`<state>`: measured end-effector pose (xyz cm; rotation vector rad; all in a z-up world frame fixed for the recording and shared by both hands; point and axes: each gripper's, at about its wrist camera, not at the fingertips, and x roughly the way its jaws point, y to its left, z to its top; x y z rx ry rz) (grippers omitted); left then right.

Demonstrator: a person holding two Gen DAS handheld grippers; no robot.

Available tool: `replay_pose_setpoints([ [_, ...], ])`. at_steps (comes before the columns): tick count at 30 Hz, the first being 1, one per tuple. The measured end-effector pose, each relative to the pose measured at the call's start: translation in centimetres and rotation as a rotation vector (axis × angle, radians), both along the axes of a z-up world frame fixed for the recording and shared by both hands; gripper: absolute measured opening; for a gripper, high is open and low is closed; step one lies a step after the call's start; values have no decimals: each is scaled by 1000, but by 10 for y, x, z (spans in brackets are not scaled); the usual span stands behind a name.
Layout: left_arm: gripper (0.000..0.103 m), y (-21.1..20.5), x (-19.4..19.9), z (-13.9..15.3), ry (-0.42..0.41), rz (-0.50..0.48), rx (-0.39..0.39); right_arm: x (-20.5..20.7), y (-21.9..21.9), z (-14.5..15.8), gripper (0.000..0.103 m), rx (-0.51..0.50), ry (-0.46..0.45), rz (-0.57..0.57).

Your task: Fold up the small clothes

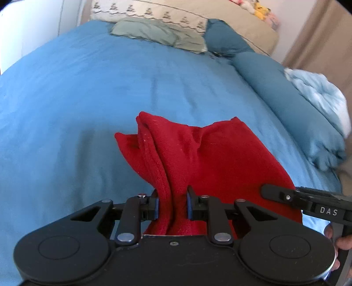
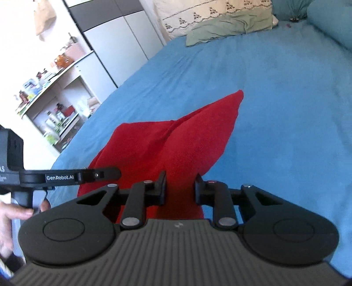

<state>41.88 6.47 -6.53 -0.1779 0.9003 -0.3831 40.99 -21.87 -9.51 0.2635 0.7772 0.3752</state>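
A red fleece garment hangs bunched above the blue bed sheet. My left gripper is shut on a thick fold of its near edge. My right gripper is shut on another part of the same red garment, whose far corner points away over the blue bed sheet. The right gripper also shows at the right edge of the left wrist view. The left gripper shows at the left of the right wrist view.
Pillows and a green cloth lie at the head of the bed. A blue duvet roll runs along the right side. White shelves with bottles stand left of the bed.
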Motion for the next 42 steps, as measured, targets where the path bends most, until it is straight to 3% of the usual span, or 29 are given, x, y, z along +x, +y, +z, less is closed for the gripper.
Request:
replay_pose_setpoints([
  [5, 24, -47, -71, 2, -35, -60, 42, -74, -34, 11, 39, -53, 18, -3],
  [8, 24, -70, -103, -23, -7, -72, 60, -113, -42, -8, 39, -112, 22, -13],
  [13, 26, -90, -121, -52, 10, -52, 141, -134, -59, -47, 41, -77, 79, -64],
  [16, 38, -91, -126, -51, -11, -40, 183, -137, -68, -53, 51, -60, 89, -101],
  [20, 85, -79, -134, -45, -68, 1, 228, -152, -78, -45, 75, -80, 45, -127],
  [22, 87, -73, -139, -43, -86, 16, 228, -156, -82, -43, 85, -128, 25, -147],
  [28, 88, -76, -141, -77, -47, 9, 322, -156, -93, -70, 85, -188, 71, -201],
  [32, 89, -67, -139, -96, -5, 53, 252, -158, -99, -90, 90, -186, 80, -230],
  [36, 88, -66, -141, -81, -23, 67, 273, -164, -102, -80, 90, -163, 62, -236],
  [38, 88, -63, -151, -62, -66, 81, 303, -177, -98, -61, 90, -168, 7, -215],
  [42, 95, -51, -185, -10, -171, 117, 270, -215, -91, -9, 92, -181, -100, -183],
])
